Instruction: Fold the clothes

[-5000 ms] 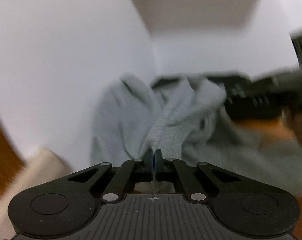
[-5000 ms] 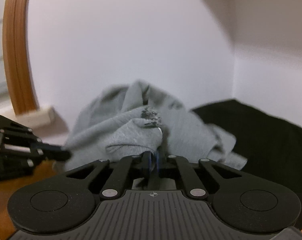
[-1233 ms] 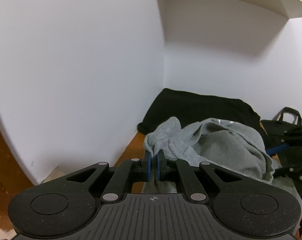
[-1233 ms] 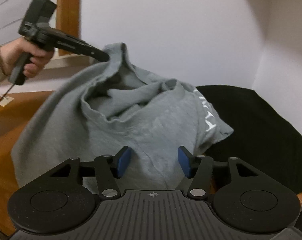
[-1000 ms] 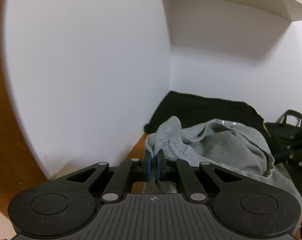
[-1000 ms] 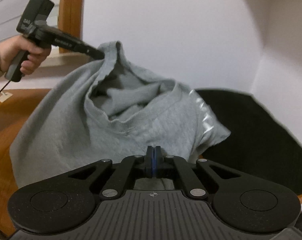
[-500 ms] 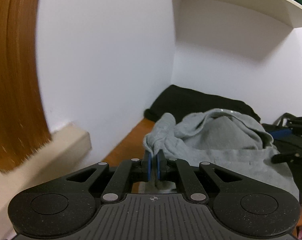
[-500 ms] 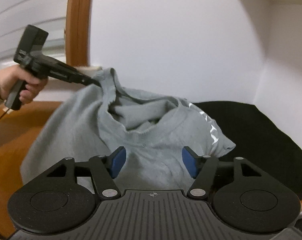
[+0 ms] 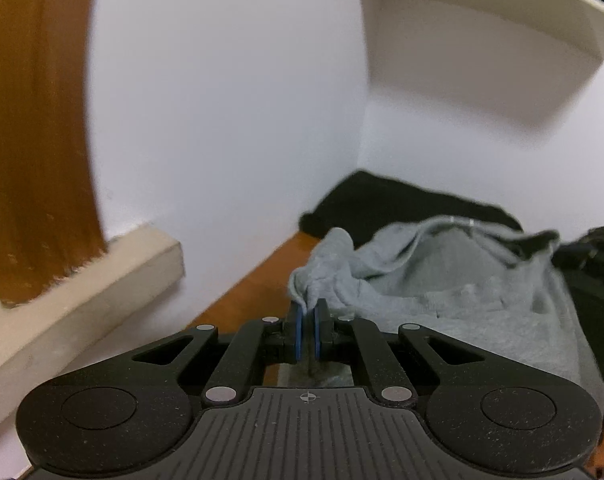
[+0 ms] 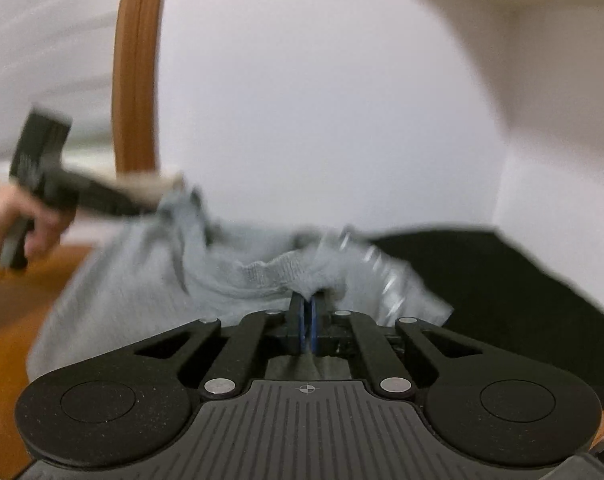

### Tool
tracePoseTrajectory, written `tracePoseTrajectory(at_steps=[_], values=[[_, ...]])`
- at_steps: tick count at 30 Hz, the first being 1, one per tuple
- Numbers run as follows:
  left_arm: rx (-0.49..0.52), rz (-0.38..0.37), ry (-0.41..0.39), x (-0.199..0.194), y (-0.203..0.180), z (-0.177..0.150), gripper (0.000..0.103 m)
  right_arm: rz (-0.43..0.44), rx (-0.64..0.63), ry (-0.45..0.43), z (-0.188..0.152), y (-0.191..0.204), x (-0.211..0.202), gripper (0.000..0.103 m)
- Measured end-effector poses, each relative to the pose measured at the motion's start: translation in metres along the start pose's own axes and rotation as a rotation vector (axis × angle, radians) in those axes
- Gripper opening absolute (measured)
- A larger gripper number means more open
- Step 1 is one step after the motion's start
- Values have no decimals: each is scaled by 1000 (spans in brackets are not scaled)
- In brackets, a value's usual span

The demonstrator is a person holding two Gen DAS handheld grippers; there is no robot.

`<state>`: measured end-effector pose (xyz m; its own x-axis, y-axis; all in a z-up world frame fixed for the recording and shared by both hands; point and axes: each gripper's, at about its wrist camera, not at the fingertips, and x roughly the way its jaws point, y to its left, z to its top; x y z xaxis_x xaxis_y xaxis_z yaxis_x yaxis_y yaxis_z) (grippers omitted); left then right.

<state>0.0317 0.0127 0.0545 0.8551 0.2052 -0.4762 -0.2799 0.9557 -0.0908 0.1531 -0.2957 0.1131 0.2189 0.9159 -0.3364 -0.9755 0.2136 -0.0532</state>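
Grey sweatshirt (image 9: pixel 454 292) pinched in both left claw (image 9: pixel 308 322) and right claw (image 10: pixel 307 314).

Grey sweatshirt (image 9: pixel 454 280) (pale print), black cloth (image 10: pixel 502 280), orange-brown tabletop (image 9: pixel 254 292), white wall (image 9: pixel 222 120).

I am working in a room of a home, in a plain white corner (image 9: pixel 362 128) where two painted walls meet above a warm brown wooden table (image 9: pixel 258 280). A white shelf (image 9: pixel 482 12) runs overhead with a few things stacked on it that I cannot make out, and a wooden frame (image 10: pixel 136 80) stands beside what look like white window blinds (image 10: pixel 42 40) with a cream ledge (image 9: pixel 82 280) under it. Loose clothes lie about, a grey sweatshirt (image 9: pixel 442 280) and a black garment (image 10: pixel 502 280) spread in the corner, with a dark bag (image 9: pixel 598 264) at the side.
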Motion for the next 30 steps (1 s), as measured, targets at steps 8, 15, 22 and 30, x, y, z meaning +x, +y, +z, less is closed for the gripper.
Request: tracePoseTrajectory(at_steps=[8,15,22,30], values=[[4,-10,-159,-67,-14,23,5,-103,-80,-173,62,15,-41,2],[72,28,-342,-158,-28,77,4,-190,-150,-303,125,49,-78,1],[139,82,-532,-278,-49,154,4,-268,-272,-478,227,108,-153,1],[249,217,-755,-437,-101,226,4,-319,-389,-712,316,184,-265,1]])
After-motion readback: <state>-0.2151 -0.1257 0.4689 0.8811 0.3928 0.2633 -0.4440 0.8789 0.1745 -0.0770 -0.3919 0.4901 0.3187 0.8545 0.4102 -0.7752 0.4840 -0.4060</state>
